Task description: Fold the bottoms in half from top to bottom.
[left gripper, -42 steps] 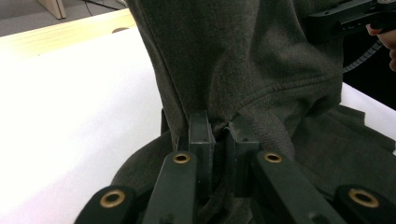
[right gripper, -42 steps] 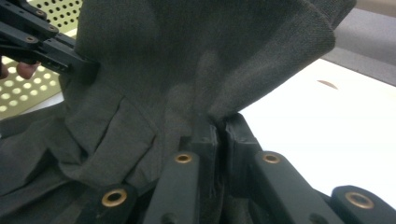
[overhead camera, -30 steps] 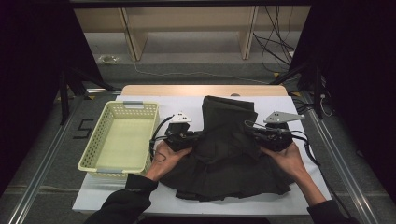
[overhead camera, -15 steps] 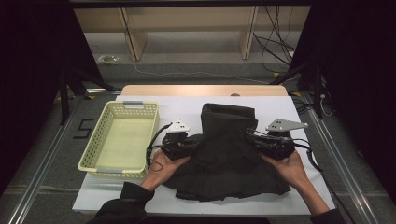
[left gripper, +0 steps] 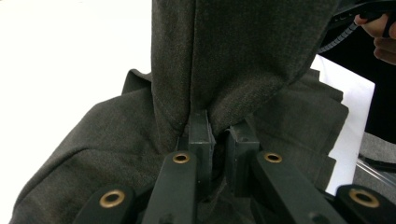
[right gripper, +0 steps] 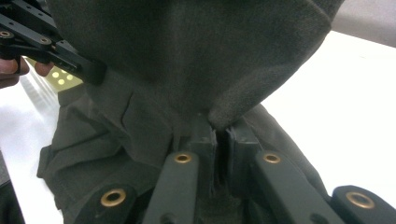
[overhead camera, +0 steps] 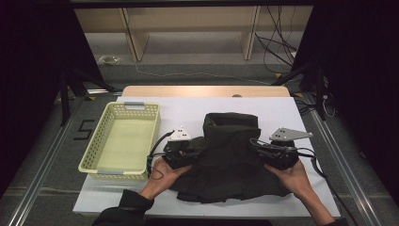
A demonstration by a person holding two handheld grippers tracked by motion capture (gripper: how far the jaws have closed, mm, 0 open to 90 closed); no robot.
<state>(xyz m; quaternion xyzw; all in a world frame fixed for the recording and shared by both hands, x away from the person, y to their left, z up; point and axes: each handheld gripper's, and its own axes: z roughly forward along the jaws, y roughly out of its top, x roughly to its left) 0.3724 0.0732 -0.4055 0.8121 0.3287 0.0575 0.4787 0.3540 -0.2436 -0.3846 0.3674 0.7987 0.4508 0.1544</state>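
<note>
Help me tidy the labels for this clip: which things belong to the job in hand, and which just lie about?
In the job:
- dark garment
- left tongs, shut on it
- right tongs, shut on it

Lying about:
- yellow basket
- cables on the floor

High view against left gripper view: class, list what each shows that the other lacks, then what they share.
The high view alone gives the yellow basket left of the garment, the wooden shelving behind the table, and the right tongs gripping the cloth's other side. The left gripper view alone gives the close-up: the left tongs pinched on a fold, cloth rising above them. Both share the dark garment on the white table.
</note>
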